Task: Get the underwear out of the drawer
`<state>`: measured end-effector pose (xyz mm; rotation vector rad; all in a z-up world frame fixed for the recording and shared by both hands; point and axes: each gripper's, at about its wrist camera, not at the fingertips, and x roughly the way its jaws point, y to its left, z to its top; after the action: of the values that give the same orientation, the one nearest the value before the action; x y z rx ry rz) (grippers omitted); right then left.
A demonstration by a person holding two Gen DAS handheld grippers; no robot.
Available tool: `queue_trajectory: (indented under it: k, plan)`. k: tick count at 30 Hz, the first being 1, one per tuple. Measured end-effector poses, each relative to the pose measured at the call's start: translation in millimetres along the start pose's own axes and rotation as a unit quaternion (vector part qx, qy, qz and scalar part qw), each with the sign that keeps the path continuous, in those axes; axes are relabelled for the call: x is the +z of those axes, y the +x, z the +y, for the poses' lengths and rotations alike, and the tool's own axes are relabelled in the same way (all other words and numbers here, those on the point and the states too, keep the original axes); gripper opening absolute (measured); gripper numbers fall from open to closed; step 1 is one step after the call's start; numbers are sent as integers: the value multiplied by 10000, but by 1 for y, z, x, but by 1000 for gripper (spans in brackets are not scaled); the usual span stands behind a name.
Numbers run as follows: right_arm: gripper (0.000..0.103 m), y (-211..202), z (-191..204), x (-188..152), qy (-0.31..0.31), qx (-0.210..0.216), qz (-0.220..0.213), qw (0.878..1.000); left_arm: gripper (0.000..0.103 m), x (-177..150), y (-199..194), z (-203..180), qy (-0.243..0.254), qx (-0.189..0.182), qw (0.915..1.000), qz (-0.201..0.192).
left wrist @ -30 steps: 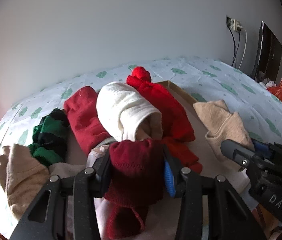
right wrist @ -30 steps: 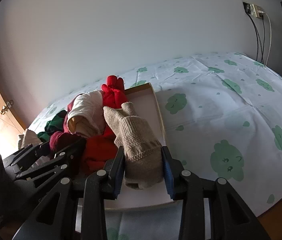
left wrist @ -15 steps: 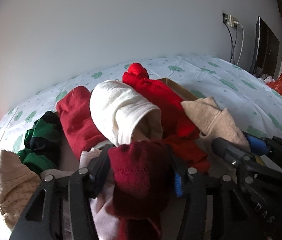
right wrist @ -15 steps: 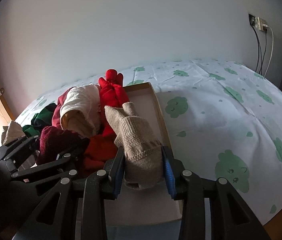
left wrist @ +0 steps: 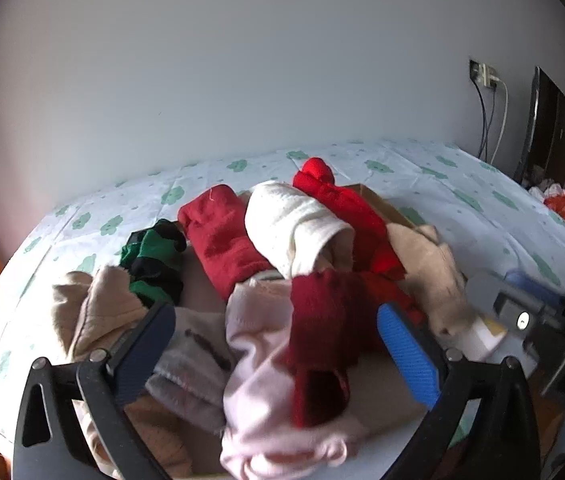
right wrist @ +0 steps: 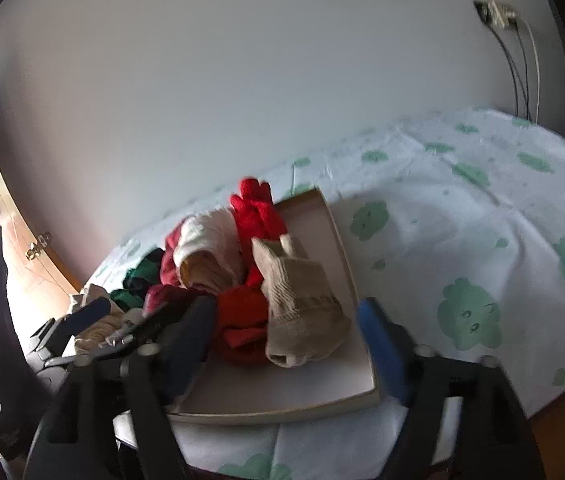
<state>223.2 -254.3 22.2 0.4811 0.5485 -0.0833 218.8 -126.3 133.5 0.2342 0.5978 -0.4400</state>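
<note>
Both grippers were clamped a second ago: left on the dark red knitted piece (left wrist: 324, 336), right on the beige ribbed knit piece (right wrist: 300, 306). Both have since let go. The left gripper (left wrist: 274, 344) now has its jaws spread wide with the dark red piece lying loose between them, draped over a pale pink soft garment (left wrist: 266, 392). The right gripper (right wrist: 286, 344) is also spread wide, and the beige piece is resting on the floor of the shallow cardboard drawer tray (right wrist: 346, 264), touching neither finger.

The tray sits on the white bedsheet with green cloud print (right wrist: 482, 240). The rest of the pile is at the tray's left side: a cream rolled knit (left wrist: 294, 220), a bright red knit (left wrist: 346, 200), a green-and-black striped item (left wrist: 154, 256) and tan cloth (left wrist: 94, 308) spilling toward the sheet.

My read is that this is a release and re-pick step, and nothing looks properly clear of the tray yet on the right.

For the next grab:
- Pick one piece, not the stack, since the pink and dark red pieces overlap and would likely come up together.
- Close on a thick fold in the middle of the piece, not a loose edge, because knit slips.
- Lift straight up before moving sideways so neighbouring pieces don't drag along.
- Keep the two grippers apart. They sit near each other over the pile.
</note>
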Motion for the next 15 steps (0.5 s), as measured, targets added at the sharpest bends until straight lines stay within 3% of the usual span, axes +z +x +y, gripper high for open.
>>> queue_trajectory:
  k: [6,15]
  plan:
    - [80,-28,16,-4,-281,-75,-274,9992,102,-17,-24,-5,106,202,9997,-81]
    - [80,-68,27,-26,-374,76,-648,9972,102,-42,-68,5,-235,272,9987,-350]
